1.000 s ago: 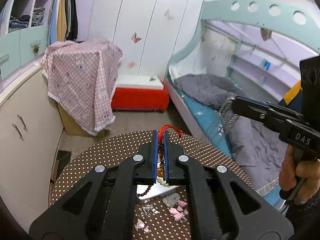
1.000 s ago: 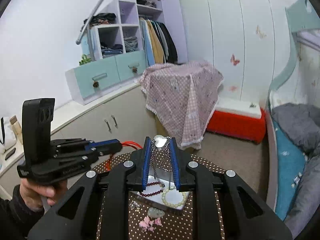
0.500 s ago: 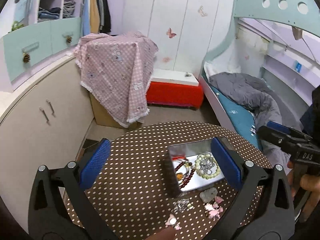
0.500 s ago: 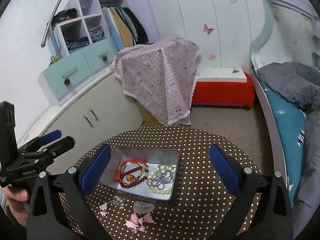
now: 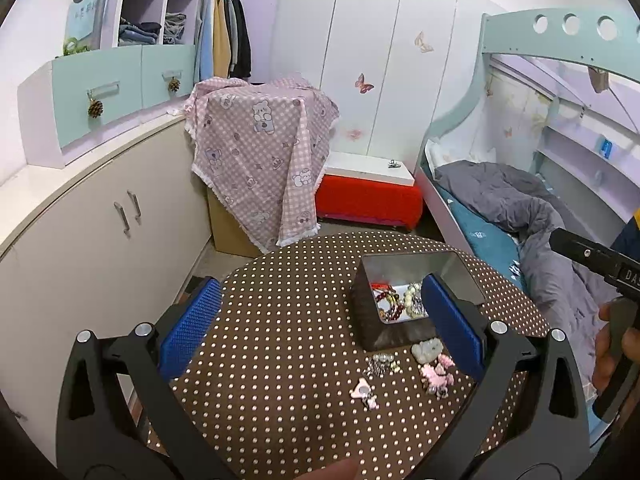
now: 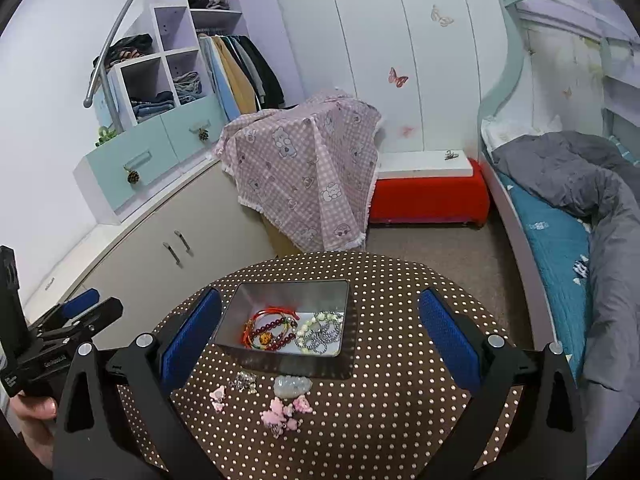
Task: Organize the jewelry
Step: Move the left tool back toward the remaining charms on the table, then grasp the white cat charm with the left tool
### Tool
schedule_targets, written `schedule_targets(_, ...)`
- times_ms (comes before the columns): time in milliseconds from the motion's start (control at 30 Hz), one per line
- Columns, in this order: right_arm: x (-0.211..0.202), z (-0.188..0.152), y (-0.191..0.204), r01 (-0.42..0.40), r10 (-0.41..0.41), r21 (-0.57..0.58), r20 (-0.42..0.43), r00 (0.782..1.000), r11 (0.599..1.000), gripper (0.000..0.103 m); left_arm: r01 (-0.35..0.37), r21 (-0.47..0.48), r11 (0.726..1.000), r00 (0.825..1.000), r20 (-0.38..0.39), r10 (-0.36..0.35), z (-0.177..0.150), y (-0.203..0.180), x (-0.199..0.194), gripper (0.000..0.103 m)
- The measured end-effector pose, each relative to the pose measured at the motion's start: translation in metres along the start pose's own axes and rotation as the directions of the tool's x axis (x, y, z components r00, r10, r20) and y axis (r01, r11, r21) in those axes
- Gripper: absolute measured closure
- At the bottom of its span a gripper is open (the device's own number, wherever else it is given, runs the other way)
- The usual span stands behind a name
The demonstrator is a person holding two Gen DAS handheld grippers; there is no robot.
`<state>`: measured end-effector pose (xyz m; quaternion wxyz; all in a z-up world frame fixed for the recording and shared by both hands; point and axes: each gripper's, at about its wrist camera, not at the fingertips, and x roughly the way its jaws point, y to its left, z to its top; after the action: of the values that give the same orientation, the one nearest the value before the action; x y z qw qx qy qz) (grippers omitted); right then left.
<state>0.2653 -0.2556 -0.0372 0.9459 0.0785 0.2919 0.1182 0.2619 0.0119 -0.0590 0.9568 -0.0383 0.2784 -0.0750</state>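
1. Left hand-held gripper [image 5: 318, 328]: jaws just opened, now wide apart, nothing between them. It hangs over the dotted counter [image 5: 280, 320].
2. Right hand-held gripper [image 6: 320, 336]: jaws just opened too, now wide apart and empty, framing the tin [image 6: 248, 312].
3. The tin sits mid-counter with the red cord bracelet [image 6: 276, 312], dark bead bracelet [image 6: 276, 326] and pale bead strands [image 6: 320, 330] inside.
4. Loose on the counter just in front of the tin: pale stone [image 6: 292, 385], silver cluster [image 6: 245, 381], pink charms [image 6: 284, 412], small pink piece [image 6: 219, 394].
5. Next step, I judge: pick these up one per gripper. I'd take the stone with the right, the small pink piece with the left.
6. Come down steep, pads straddling one piece only; they lie flat, so close low.
7. Risk: pink charms are bunched, and a pinch may scatter them. Keep clear of the tin wall.
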Motion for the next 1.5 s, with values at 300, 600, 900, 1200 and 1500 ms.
schedule_targets(300, -0.014, -0.022, 0.007, 0.032, -0.032, -0.009, 0.000, 0.999, 0.999, 0.008, -0.008, 0.011, 1.000, 1.000, -0.002, 0.008, -0.021, 0.001, -0.009, 0.005)
schedule_targets(600, -0.009, -0.047, 0.003, 0.044, -0.043, 0.008, -0.057, 0.997, 0.999, 0.008, -0.015, 0.041, 0.999, 0.998, -0.054, 0.017, -0.050, -0.001, -0.002, 0.005)
schedule_targets(900, 0.008, -0.082, 0.005, 0.041, -0.040, 0.005, -0.151, 0.988, 0.999, 0.008, -0.001, 0.085, 0.996, 0.987, -0.160, 0.015, -0.081, -0.011, 0.024, 0.005)
schedule_targets(1200, 0.018, -0.101, 0.002, 0.043, -0.040, 0.006, -0.213, 0.976, 0.999, 0.008, 0.018, 0.169, 0.986, 0.960, -0.280, 0.031, -0.104, -0.033, 0.071, 0.011)
schedule_targets(1500, 0.030, -0.111, 0.007, 0.023, -0.027, -0.017, -0.257, 0.966, 1.000, 0.008, 0.128, 0.102, 0.987, 0.939, -0.334, -0.087, -0.106, -0.023, 0.080, 0.084)
